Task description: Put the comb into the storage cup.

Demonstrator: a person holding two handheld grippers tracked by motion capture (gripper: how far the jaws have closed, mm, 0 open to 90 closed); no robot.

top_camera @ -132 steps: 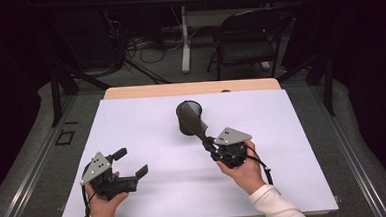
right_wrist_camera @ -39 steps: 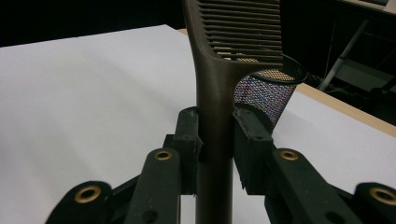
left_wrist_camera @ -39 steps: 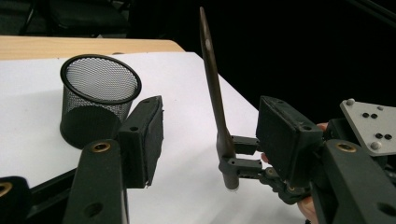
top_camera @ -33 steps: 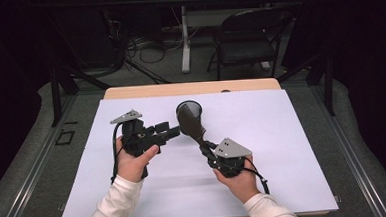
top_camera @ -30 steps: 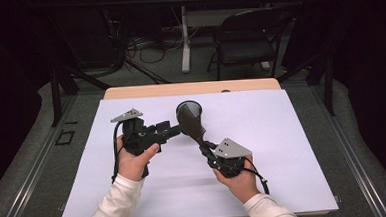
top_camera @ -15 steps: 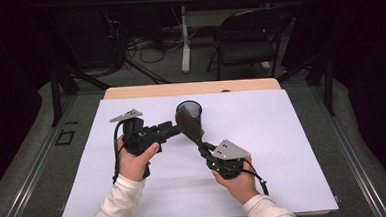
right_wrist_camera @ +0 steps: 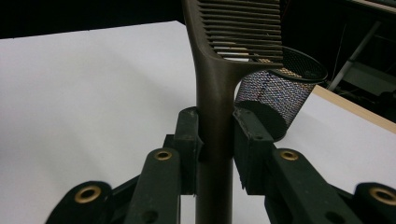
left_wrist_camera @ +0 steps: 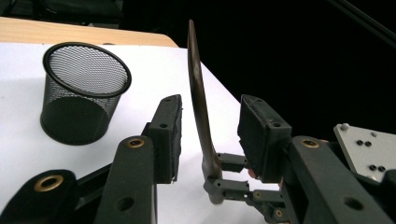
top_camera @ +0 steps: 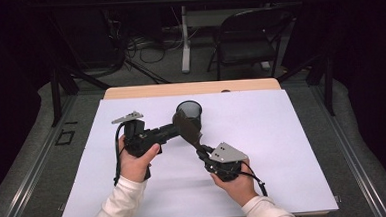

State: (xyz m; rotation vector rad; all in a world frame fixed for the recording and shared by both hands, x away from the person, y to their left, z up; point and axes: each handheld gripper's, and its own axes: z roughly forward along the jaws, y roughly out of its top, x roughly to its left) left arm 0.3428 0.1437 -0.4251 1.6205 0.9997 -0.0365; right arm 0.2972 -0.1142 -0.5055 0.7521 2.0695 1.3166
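On the white worktop [top_camera: 283, 149], a black mesh cup [top_camera: 189, 113] stands near the far edge's middle. Just before it the right gripper [right_wrist_camera: 215, 135] clamps a brown comb [right_wrist_camera: 219, 84] by its handle, upright, likely for a handover. The left gripper [left_wrist_camera: 210, 135], earlier farther off, now straddles the comb with jaws apart.

comb [left_wrist_camera: 198, 98] between parted fingers [left_wrist_camera: 168, 135], mesh cup [left_wrist_camera: 84, 93] beside
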